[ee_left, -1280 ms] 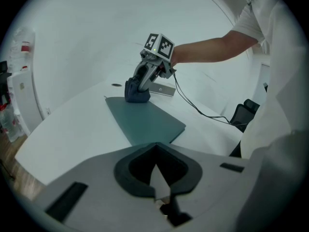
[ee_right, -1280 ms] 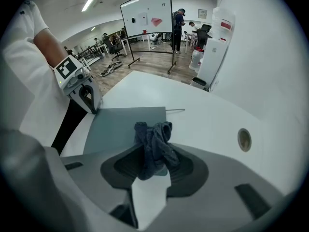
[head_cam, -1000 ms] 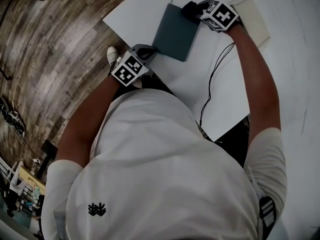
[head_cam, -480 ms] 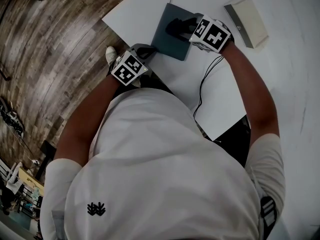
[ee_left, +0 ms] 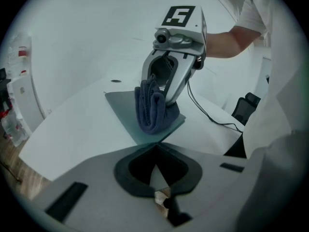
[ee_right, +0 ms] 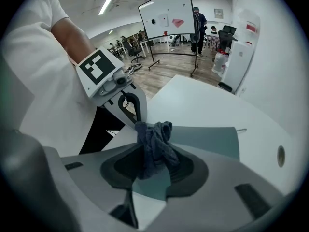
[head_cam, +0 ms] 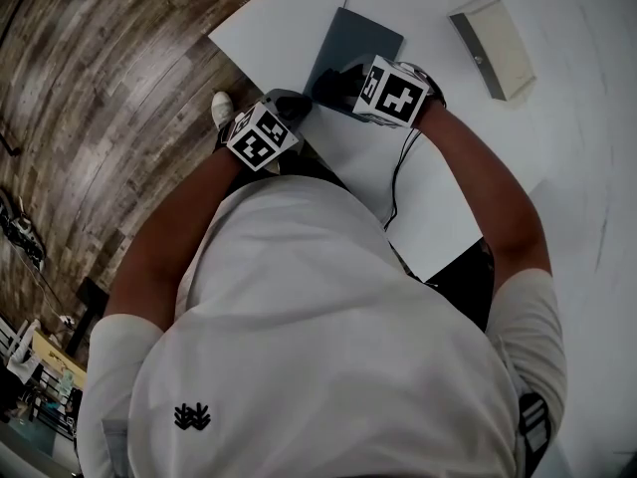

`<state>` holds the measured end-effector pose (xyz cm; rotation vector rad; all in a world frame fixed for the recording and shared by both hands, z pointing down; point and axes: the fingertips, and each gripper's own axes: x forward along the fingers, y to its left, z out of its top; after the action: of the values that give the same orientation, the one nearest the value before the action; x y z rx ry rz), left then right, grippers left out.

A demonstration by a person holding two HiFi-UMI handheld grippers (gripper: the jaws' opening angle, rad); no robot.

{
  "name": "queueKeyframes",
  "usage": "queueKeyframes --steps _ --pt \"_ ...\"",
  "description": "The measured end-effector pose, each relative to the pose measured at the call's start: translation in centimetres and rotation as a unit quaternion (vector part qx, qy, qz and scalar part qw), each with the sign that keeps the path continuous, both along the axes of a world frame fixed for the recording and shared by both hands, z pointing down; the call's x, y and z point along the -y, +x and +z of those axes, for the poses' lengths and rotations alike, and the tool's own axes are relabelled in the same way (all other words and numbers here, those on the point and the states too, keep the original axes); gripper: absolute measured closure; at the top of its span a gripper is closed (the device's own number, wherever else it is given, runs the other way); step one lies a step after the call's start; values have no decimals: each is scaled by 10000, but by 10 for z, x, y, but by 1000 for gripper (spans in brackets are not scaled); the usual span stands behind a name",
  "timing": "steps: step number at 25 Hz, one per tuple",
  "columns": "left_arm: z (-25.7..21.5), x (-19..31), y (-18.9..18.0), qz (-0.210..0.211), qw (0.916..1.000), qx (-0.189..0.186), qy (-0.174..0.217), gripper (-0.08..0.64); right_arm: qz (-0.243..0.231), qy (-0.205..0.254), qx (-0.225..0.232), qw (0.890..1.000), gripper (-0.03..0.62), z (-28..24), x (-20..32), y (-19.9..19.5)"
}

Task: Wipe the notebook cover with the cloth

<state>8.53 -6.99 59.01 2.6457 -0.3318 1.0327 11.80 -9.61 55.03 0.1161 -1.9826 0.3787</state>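
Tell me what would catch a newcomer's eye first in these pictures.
Most striking is the dark blue cloth bunched in the right gripper, resting on a grey-green notebook near the corner of the white table. The left gripper, its jaws together, sits at the notebook's near corner. Each gripper carries a cube with black-and-white markers.

Head view steeply down, gripper views low, close, facing each other (both show notebook (ee_left: 123, 112))

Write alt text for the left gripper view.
The right tool holds a dark blue cloth down on a grey-green notebook lying on a white table. In the foreground, the left tool has its tips shut at the notebook's near corner.
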Motion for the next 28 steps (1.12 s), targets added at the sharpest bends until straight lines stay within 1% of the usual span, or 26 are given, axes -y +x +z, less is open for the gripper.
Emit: queueKeyframes --steps 6,11,20,24,28 --pt "4 2 1 6 10000 2 38 554 57 -35 -31 10000 457 7 12 5" --pt "1 2 2 18 10000 -3 64 554 201 111 -138 9996 457 6 38 21" --pt "0 0 3 19 9999 -11 99 554 499 554 -457 9962 457 6 94 55" --pt "-1 0 4 19 9999 -16 127 554 491 842 -692 9928 457 4 118 66" --pt "-1 -2 4 20 9999 -13 121 554 636 1000 -812 9896 457 4 139 78"
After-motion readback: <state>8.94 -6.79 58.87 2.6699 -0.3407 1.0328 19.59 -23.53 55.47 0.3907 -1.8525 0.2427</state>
